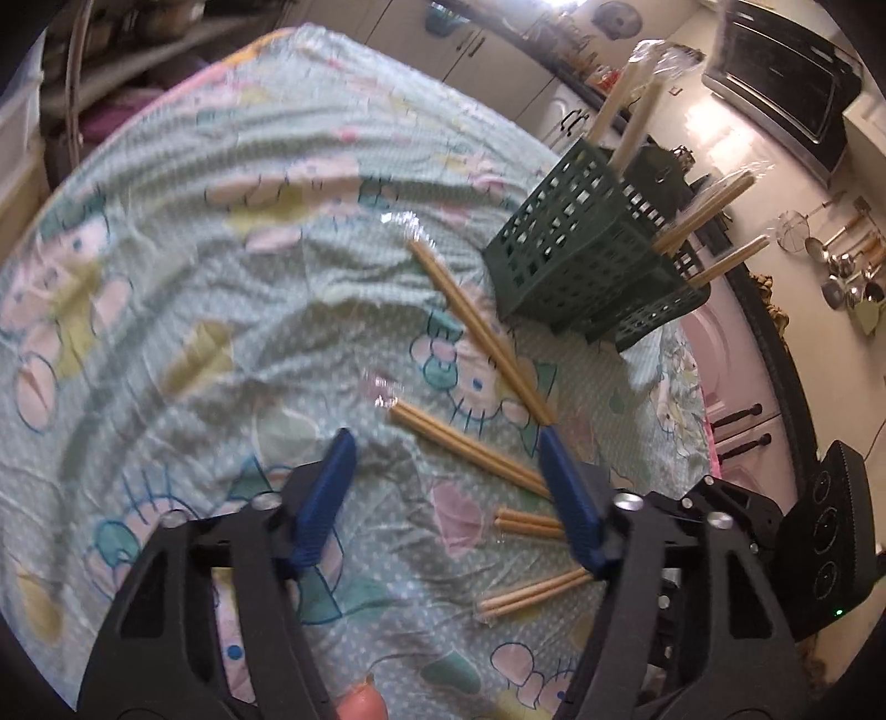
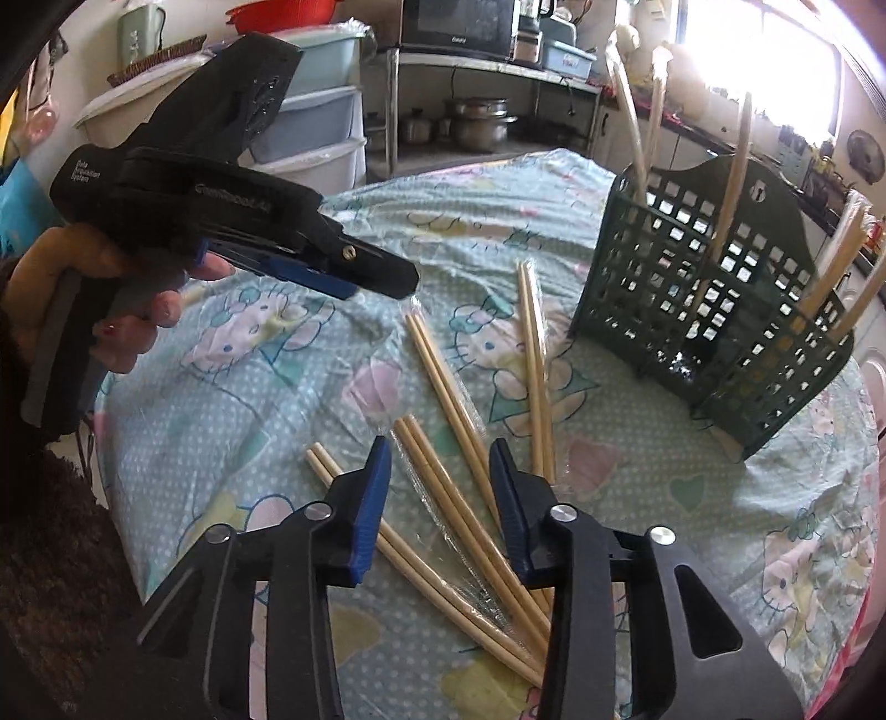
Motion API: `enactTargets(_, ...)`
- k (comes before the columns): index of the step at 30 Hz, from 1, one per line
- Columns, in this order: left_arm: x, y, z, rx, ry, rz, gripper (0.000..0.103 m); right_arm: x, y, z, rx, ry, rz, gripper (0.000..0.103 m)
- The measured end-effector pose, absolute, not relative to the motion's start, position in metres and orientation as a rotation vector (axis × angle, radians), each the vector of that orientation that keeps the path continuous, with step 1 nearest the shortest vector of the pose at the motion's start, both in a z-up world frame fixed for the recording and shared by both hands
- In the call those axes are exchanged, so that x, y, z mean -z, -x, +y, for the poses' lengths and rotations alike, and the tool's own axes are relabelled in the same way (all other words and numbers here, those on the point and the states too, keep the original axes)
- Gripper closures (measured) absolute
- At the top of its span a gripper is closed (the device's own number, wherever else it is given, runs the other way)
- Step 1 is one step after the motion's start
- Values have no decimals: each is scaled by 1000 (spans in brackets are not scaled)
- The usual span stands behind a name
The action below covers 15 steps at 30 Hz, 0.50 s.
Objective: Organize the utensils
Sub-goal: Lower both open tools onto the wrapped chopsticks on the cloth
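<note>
Several plastic-wrapped pairs of wooden chopsticks [image 1: 482,327] lie fanned out on the patterned tablecloth [image 1: 194,249]; they also show in the right wrist view [image 2: 443,382]. A dark green lattice utensil holder [image 1: 587,260] stands at the far right with several chopstick pairs upright in it; the same holder [image 2: 709,310] shows in the right wrist view. My left gripper [image 1: 446,443] is open and empty, hovering above the lying chopsticks. My right gripper [image 2: 440,448] is open and empty, low over a wrapped pair [image 2: 470,531]. The left gripper [image 2: 354,282] shows in the right wrist view, held above the table.
The right gripper's body [image 1: 830,531] sits at the left wrist view's right edge. Kitchen cabinets [image 1: 736,354], a toaster oven [image 1: 786,83] and hanging utensils [image 1: 847,266] lie beyond the table. Plastic drawers [image 2: 315,133] and a microwave [image 2: 459,25] stand behind.
</note>
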<state>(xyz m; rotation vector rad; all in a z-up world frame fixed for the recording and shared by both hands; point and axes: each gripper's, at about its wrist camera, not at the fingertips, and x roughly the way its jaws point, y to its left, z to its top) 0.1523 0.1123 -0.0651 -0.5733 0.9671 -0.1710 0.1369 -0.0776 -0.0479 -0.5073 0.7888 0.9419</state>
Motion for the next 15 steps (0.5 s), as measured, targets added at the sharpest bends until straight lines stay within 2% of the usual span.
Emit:
enactTargets(4,72,-156,108,209,603,993,64,54,-136,-72,-967,549,805,75)
enactTargets(15,94,-177,106,215,718,1058,65,74,-143,-52,-984,656,861,77)
